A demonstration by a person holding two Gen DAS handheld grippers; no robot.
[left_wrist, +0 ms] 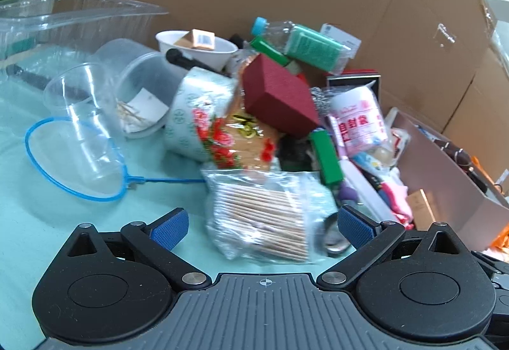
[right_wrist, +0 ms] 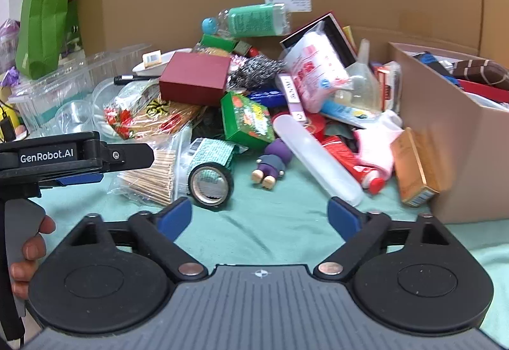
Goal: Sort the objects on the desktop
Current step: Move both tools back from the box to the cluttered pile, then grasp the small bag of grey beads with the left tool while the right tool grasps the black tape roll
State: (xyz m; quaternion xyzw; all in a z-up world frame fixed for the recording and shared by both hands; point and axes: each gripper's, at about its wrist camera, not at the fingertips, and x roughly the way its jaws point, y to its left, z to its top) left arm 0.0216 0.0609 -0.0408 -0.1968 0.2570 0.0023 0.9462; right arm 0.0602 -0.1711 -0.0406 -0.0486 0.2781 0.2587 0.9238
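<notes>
Toothpick bag point(left_wrist: 264, 219) between spread jaws (apparently untouched).

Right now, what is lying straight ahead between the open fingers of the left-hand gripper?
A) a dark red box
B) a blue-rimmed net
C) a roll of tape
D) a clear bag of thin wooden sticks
D: in the left wrist view the left gripper stands open with the clear bag of wooden sticks lying on the green cloth between its blue pads.
</notes>
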